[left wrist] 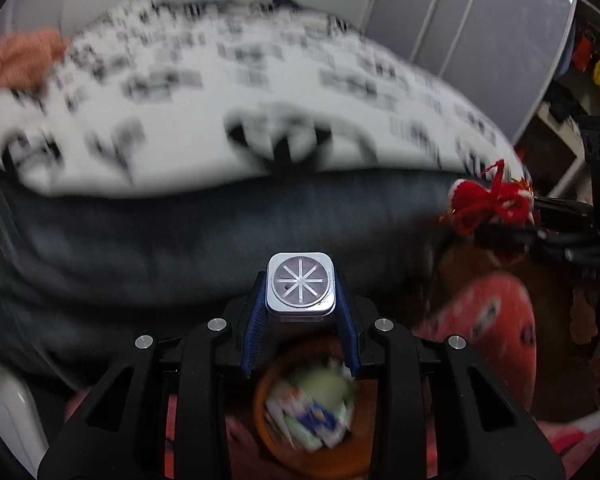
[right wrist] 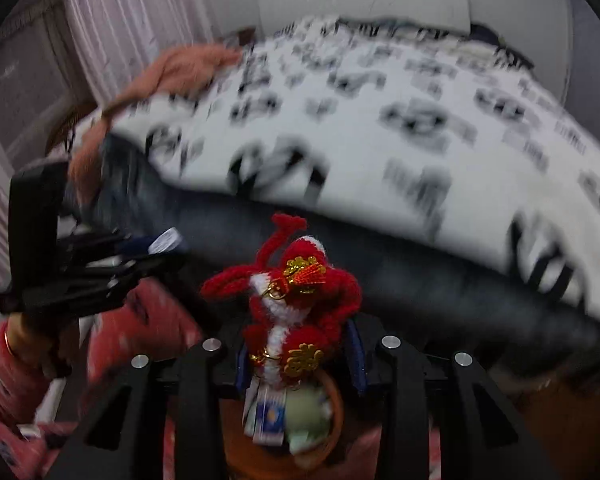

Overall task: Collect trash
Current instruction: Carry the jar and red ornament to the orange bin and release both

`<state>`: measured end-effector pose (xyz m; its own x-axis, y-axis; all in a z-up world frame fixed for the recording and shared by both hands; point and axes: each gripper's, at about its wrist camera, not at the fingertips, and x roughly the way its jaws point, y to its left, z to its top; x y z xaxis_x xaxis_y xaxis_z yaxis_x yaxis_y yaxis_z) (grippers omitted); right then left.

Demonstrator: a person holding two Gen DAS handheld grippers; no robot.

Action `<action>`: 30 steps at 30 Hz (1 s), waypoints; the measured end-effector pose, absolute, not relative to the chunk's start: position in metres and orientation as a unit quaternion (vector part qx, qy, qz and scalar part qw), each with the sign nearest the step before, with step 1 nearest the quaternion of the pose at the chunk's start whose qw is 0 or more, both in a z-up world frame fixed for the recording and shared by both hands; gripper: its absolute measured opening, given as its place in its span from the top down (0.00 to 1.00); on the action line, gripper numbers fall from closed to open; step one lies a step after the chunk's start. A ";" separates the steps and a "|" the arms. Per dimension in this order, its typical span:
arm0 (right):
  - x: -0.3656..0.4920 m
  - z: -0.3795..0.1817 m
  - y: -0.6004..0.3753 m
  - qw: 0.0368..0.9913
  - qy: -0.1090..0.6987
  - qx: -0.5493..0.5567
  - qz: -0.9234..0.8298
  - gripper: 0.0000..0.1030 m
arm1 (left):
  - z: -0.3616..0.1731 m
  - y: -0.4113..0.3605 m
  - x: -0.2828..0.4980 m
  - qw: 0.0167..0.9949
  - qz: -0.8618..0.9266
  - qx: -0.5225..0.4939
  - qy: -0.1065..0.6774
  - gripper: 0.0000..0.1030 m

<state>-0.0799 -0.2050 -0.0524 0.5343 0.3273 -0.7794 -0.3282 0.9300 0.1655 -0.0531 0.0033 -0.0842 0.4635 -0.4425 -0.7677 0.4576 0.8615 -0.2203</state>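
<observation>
My left gripper [left wrist: 301, 300] is shut on a small square silver-capped object [left wrist: 301, 283], held above an orange bin [left wrist: 268, 432] that has several wrappers and paper scraps in it. My right gripper [right wrist: 300, 332] is shut on a red knitted ornament [right wrist: 296, 300] with white trim and gold charms, held above the same orange bin [right wrist: 332, 432]. The ornament also shows at the right of the left wrist view [left wrist: 488, 200]. The left gripper shows at the left of the right wrist view [right wrist: 80, 272].
A bed with a black-and-white patterned cover [left wrist: 240, 92] and a dark blue-grey side [left wrist: 180, 240] stands ahead. A pink cloth [right wrist: 172, 76] lies on its far corner. A wardrobe [left wrist: 480, 32] and shelves [left wrist: 572, 100] stand at the right. Red patterned fabric [left wrist: 492, 328] is beside the bin.
</observation>
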 end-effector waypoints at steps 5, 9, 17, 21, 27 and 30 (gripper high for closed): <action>-0.099 -0.149 -0.180 0.827 0.532 -0.008 0.182 0.64 | -0.170 -0.021 -0.065 0.789 -0.276 0.026 0.548 0.69; -0.094 -0.207 -0.175 0.788 0.594 0.014 0.162 0.64 | -0.233 -0.034 -0.066 0.742 -0.240 0.054 0.623 0.70; -0.082 -0.272 -0.177 0.715 0.682 0.046 0.145 0.44 | -0.303 -0.035 -0.069 0.665 -0.184 0.057 0.722 0.59; -0.084 -0.274 -0.174 0.717 0.682 0.040 0.139 0.42 | -0.312 -0.033 -0.067 0.652 -0.181 0.047 0.735 0.43; -0.085 -0.273 -0.182 0.721 0.678 0.046 0.133 0.36 | -0.312 -0.033 -0.069 0.654 -0.180 0.054 0.733 0.37; -0.086 -0.271 -0.182 0.725 0.674 0.044 0.130 0.32 | -0.310 -0.033 -0.069 0.657 -0.178 0.056 0.730 0.36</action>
<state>-0.0861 -0.1815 -0.2710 0.0562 0.2489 -0.9669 -0.1289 0.9621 0.2402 -0.0686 -0.0325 -0.3099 -0.1296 -0.1520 -0.9798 0.3170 0.9300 -0.1862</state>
